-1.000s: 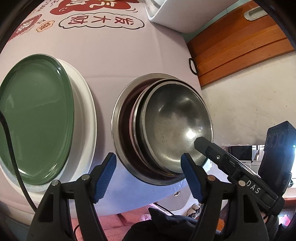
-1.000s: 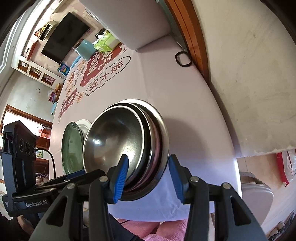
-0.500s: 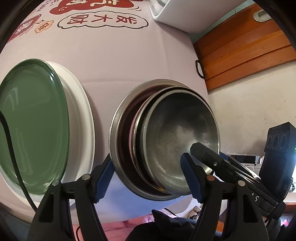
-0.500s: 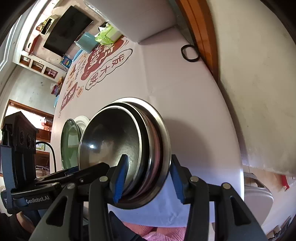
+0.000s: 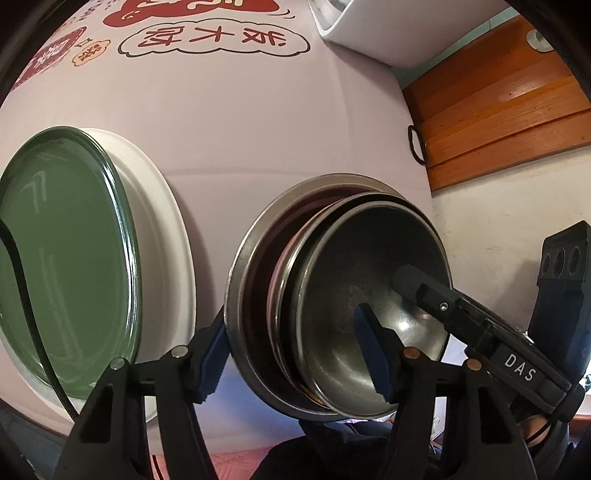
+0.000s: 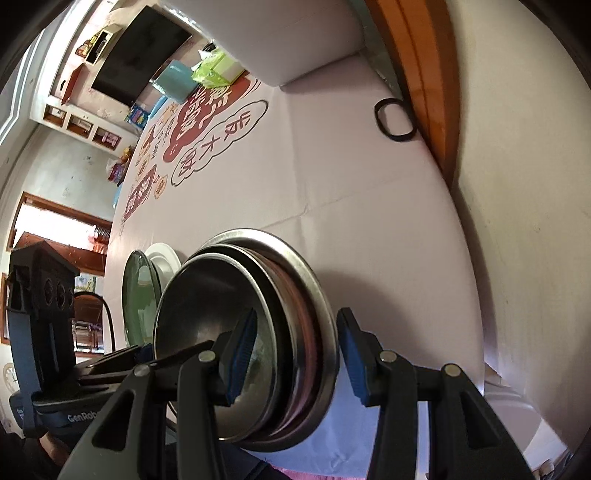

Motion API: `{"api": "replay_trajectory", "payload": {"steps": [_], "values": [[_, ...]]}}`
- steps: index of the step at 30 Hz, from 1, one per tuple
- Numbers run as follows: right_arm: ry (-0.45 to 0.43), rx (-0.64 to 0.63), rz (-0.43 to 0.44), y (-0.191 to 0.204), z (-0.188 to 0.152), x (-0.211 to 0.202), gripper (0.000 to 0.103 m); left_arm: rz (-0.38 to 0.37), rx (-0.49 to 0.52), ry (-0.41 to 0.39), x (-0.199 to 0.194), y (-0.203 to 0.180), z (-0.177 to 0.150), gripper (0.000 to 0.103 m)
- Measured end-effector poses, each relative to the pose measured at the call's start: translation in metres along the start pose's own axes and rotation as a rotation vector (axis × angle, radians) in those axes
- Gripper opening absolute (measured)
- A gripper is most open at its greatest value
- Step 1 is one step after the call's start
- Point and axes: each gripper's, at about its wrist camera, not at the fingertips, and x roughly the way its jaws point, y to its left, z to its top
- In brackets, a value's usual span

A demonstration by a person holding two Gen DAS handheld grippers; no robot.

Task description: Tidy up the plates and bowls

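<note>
A stack of steel bowls and plates (image 5: 332, 288) rests on the lilac tablecloth (image 5: 258, 129), with the smallest bowl (image 5: 369, 295) on top. My left gripper (image 5: 291, 332) straddles the stack's near rim, one pad outside the widest plate and one inside the top bowl. Its jaws are closing and I see no firm press. My right gripper (image 6: 297, 317) straddles the stack (image 6: 280, 332) from the other side, one pad inside the bowl and one just outside the rim, open. To the left, a green plate (image 5: 66, 258) lies on a white plate (image 5: 162, 240).
A black ring (image 5: 417, 144) lies on the cloth by the wooden panel (image 5: 498, 110). A white box (image 5: 362, 33) stands at the back of the table. The table's near edge runs just below the stack, with a plaster wall (image 6: 517, 184) on the right.
Both grippers have come down and forward, so the stack's rim now sits deeper between their fingers. The left jaws have narrowed. The plates and bowls have not shifted on the cloth.
</note>
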Motion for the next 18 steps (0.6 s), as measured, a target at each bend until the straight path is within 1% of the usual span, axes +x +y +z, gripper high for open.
{"api": "replay_trajectory", "payload": {"steps": [6,8,12,18], "values": [[0.008,0.0,0.002,-0.0026,0.0023,0.0,0.044,0.026,-0.011,0.015,0.0047,0.0006,0.0011,0.051],[0.021,-0.003,0.003,-0.003,0.0018,0.0011,0.038,0.034,-0.014,0.024,0.006,0.0021,0.0007,0.047],[0.033,0.002,-0.004,-0.0038,0.0014,0.0029,0.031,0.037,-0.01,0.029,0.0062,0.0022,-0.0003,0.047],[0.027,0.016,-0.001,-0.0055,-0.0007,0.0014,0.03,0.03,-0.005,0.033,0.0046,0.0041,-0.0023,0.046]]}}
